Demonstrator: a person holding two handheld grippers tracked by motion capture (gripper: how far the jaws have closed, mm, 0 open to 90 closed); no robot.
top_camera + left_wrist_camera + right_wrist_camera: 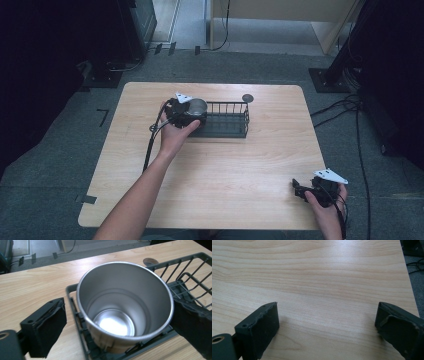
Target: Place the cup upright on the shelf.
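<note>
Desk, pale wood: steel cup upright, mouth up, in the wire rack's nine-o'clock end, between the released left claw; right claw, open, idles well apart at five o'clock.

Shiny silver steel cup, black wire rack, pale wood-grain table, black grippers.

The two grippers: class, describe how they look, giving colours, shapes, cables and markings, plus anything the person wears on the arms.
The left gripper and right gripper are black, each topped with a grey three-cornered plate and trailing a black cable. Each has two blocky black jaws faced with rough-edged dark padding; a small brass-coloured ring sits at the base. The forearms show no sleeves.
</note>
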